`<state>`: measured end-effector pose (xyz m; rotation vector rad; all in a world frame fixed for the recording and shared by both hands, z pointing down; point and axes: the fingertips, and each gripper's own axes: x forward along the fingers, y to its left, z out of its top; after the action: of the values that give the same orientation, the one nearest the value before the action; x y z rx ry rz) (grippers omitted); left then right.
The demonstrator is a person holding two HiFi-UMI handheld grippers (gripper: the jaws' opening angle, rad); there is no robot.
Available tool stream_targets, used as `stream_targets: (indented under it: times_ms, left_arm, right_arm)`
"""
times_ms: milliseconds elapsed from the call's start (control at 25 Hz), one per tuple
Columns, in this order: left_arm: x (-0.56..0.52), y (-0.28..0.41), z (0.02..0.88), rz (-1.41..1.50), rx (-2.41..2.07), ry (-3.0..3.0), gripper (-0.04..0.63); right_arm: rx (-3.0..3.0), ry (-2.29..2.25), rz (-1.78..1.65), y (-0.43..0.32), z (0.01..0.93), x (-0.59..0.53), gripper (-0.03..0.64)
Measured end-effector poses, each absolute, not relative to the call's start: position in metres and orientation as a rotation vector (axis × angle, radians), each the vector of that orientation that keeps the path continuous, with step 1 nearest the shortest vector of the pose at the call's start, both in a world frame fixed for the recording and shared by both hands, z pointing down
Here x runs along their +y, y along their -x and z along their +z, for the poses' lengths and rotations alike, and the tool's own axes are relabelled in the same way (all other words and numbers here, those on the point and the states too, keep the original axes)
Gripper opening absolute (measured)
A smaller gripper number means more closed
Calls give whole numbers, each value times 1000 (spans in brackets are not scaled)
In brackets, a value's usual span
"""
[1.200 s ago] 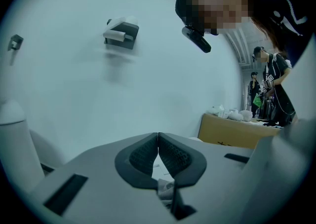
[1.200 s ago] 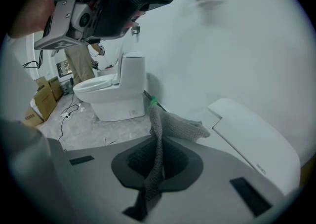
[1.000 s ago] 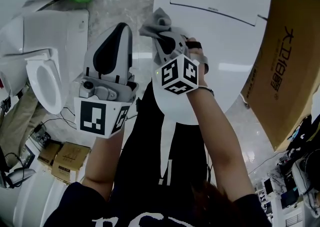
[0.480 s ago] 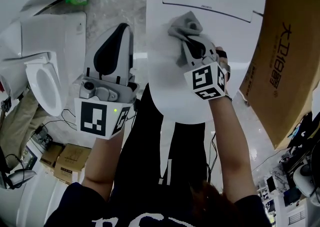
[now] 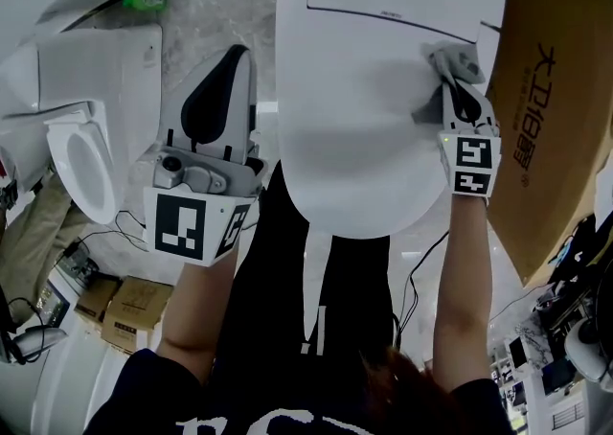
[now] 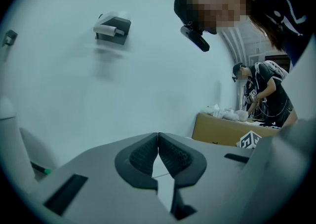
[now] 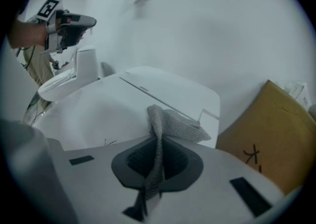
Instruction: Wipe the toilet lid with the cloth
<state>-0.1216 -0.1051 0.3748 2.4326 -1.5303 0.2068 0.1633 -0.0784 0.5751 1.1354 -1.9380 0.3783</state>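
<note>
The white toilet lid (image 5: 364, 117) lies shut below me, its hinge end at the top. My right gripper (image 5: 458, 88) is shut on the grey cloth (image 5: 456, 63) and presses it on the lid's far right edge near the hinge. In the right gripper view the cloth (image 7: 173, 127) hangs out of the closed jaws over the lid (image 7: 113, 99). My left gripper (image 5: 222, 64) hovers left of the toilet, off the lid, jaws shut with nothing in them; in the left gripper view its gripper (image 6: 158, 146) points at a white wall.
A brown cardboard box (image 5: 551, 107) stands close on the right of the toilet. A second toilet (image 5: 86, 136) is at the left. Small boxes (image 5: 124, 301) and cables lie on the floor at lower left. Another person (image 6: 264, 92) works in the background.
My right gripper has swept the cloth across the lid from its left part to the far right edge. The left gripper has stayed where it was.
</note>
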Motion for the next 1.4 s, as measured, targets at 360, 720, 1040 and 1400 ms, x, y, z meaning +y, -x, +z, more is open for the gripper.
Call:
stream_targets:
  times_ms: [360, 720, 1040, 1400]
  left_arm:
    - [-101, 119, 375, 199, -1523, -2433, 21]
    - [-96, 121, 376, 201, -1532, -2425, 21]
    - [-95, 122, 373, 189, -1537, -2422, 21]
    - [-92, 126, 373, 191, -1546, -2416, 21]
  right_arm:
    - [-1760, -1414, 463, -238, 579, -60, 25]
    - [-1716, -1613, 542, -227, 577, -53, 25]
    - [-1827, -1463, 506, -157, 576, -55, 25]
    - [-2077, -1183, 445, -25, 571, -59, 25]
